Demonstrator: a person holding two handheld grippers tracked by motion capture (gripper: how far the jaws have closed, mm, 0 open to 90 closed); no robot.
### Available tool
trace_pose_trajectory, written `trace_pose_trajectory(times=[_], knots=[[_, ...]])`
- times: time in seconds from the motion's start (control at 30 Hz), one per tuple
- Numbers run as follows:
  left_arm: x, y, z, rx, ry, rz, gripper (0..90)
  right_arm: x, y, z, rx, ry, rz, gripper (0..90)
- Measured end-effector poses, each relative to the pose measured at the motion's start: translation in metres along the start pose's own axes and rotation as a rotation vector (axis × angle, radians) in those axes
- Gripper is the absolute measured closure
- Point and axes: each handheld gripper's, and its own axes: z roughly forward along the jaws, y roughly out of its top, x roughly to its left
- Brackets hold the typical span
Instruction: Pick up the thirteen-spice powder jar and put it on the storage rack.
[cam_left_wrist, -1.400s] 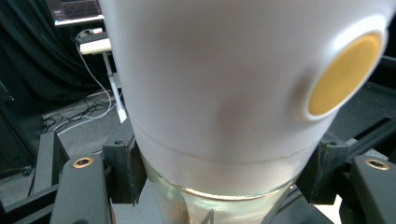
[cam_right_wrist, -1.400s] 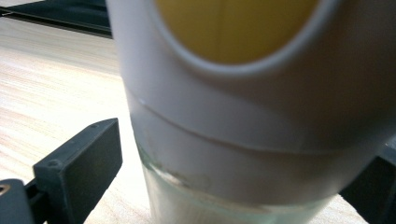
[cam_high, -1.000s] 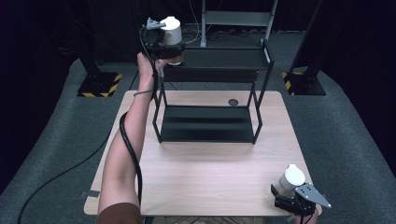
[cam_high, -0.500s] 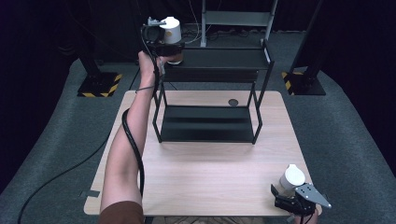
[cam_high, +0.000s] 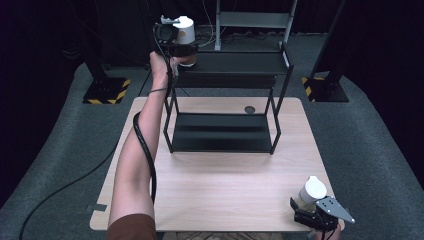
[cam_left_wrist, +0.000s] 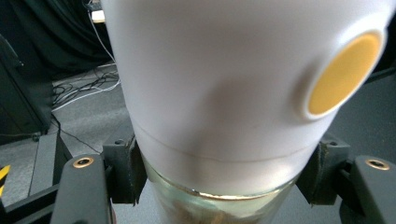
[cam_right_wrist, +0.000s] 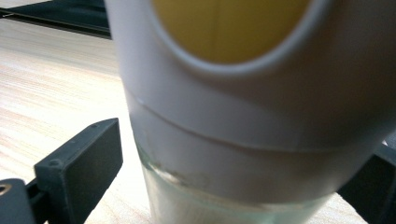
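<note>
— Where is the left hand-held gripper (cam_high: 184, 49)?

— Raised at the far left end of the black metal two-tier shelf rack (cam_high: 280, 75), level with its top shelf. Its jaws are clenched on a white-capped glass grinder jar with a round yellow button on the cap (cam_high: 184, 31). In the left gripper view the jar (cam_left_wrist: 233, 93) stands upright between the two black jaws, which press its clear glass neck just under the white cap; brownish contents show through the glass at the bottom.

— Is that jar resting on the shelf?

— I cannot tell. In the high view its base is at the top shelf's left end, but the gripper hides the contact.

— And the right hand-held gripper (cam_high: 306, 206)?

— Low at the near right corner of the light wooden surface (cam_high: 220, 175). It holds a second white-capped glass jar with a yellow disc on top (cam_high: 313, 190). In the right gripper view this jar (cam_right_wrist: 243, 140) sits between the jaws, upright; the left jaw stands slightly clear of the glass, and the right jaw is mostly hidden behind the jar, so I cannot tell if the grip is tight.

— Anything else?

— A small dark round disc (cam_high: 249, 109) lies on the surface behind the rack's lower shelf.
</note>
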Motion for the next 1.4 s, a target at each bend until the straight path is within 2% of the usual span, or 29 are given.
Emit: trace_pose_trajectory(times=[0.43, 0.57, 0.67, 0.83, 1.3, 1.4], knots=[[0.002, 0.002, 0.004, 0.000, -0.002, -0.013, 30.2, 0.000, 0.000, 0.000, -0.002, 0.001, 0.000, 1.5], [0.001, -0.001, 0.004, -0.008, -0.001, -0.002, 30.2, 0.000, -0.001, 0.000, -0.003, 0.001, 0.000, 1.5], [-0.002, -0.003, 0.004, -0.014, 0.006, 0.024, 30.2, 0.000, -0.001, 0.000, -0.003, 0.001, 0.000, 1.5], [-0.003, -0.009, 0.004, -0.035, 0.011, 0.021, 30.2, 0.000, -0.001, 0.000, -0.004, 0.002, 0.000, 1.5], [-0.001, -0.006, 0.003, -0.024, 0.003, 0.041, 29.6, 0.000, -0.001, 0.000, -0.004, 0.003, -0.001, 1.5], [0.000, -0.001, 0.002, -0.004, 0.003, 0.048, 24.8, 0.000, -0.001, 0.000, -0.003, 0.002, -0.002, 1.5]])
